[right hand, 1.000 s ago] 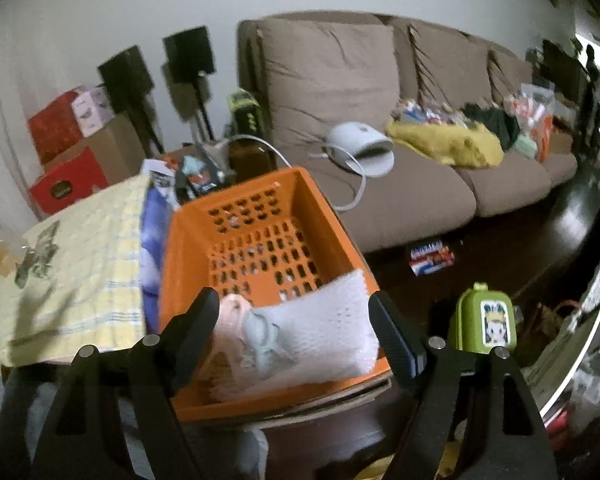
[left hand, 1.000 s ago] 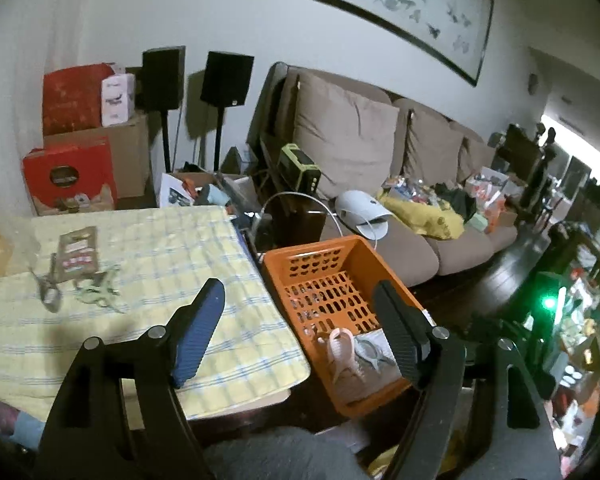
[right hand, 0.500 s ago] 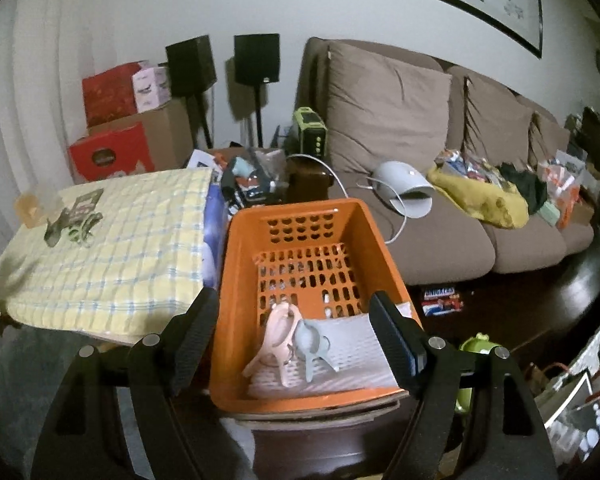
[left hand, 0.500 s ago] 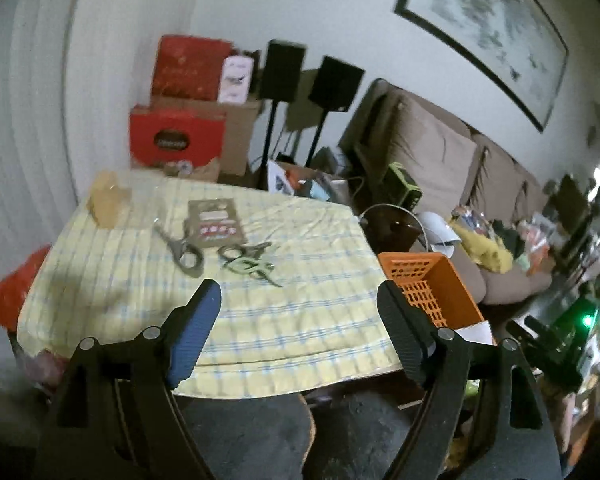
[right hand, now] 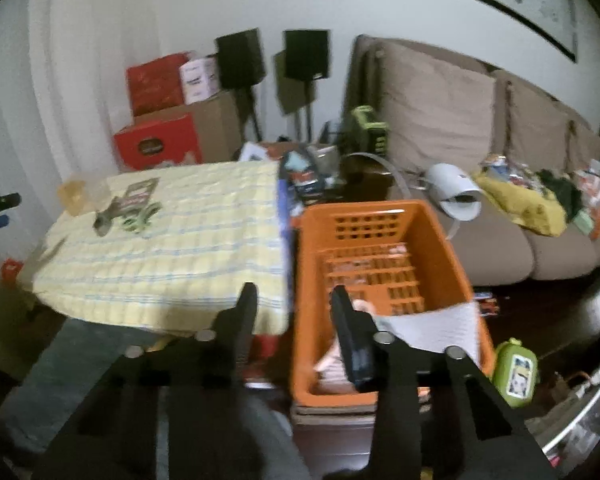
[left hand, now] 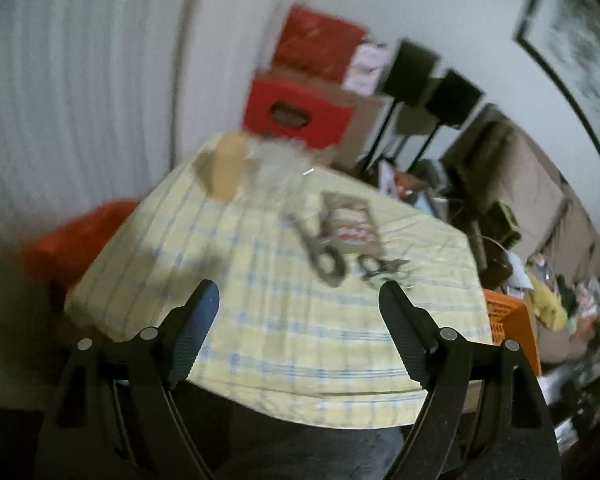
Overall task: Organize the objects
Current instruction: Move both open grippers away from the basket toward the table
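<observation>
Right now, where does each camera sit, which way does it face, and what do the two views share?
Left wrist: on the left tool, angled down at the table's yellow checked cloth with scissors; both fingers show, wide apart, nothing between.
Right wrist: on the right tool, angled down at the orange basket beside the table, sofa behind; fingers narrow, just been closing, nothing between.
Shared: cloth, scissors, basket, red boxes, speakers.
</observation>
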